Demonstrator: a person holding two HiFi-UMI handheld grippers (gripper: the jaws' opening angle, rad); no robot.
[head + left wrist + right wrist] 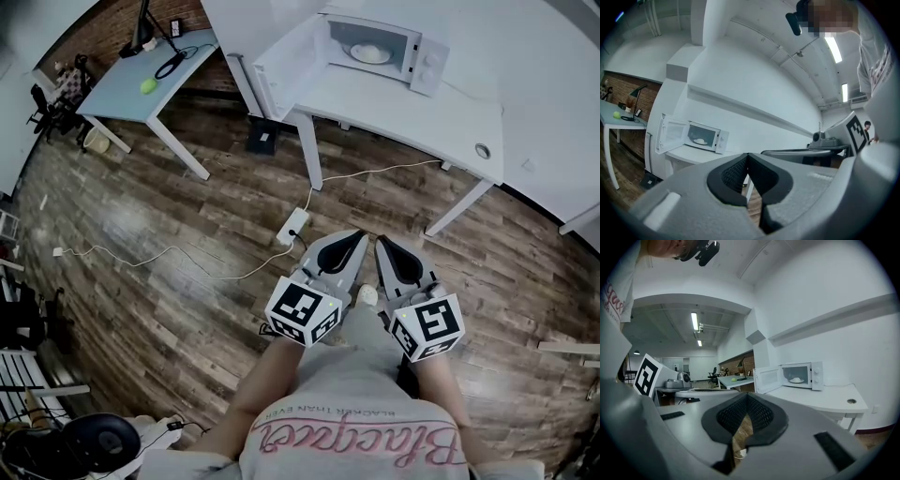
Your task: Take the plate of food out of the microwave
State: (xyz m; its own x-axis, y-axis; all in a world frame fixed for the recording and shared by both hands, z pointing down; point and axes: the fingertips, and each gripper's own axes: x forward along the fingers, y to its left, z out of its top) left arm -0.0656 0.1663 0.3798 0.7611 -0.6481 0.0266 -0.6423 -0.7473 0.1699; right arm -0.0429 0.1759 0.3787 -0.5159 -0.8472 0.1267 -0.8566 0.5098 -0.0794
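Note:
A white microwave (417,58) stands on a white table (412,112) far ahead of me, its door (281,64) swung open to the left. Inside sits a pale plate of food (369,52). The left gripper view shows the plate (700,140) in the open microwave (717,139), and the right gripper view shows the plate (796,379) in the microwave (813,376) too. My left gripper (361,233) and right gripper (379,241) are held side by side close to my body, well short of the table. The left gripper (747,155) is shut with nothing held. The right gripper (747,395) is also shut and empty.
A power strip (293,225) with a long cable lies on the wood floor between me and the table. A second desk (141,66) at the far left carries a green ball (148,85) and a lamp. Office chairs stand at the left edge. The white table has a cable hole (482,150).

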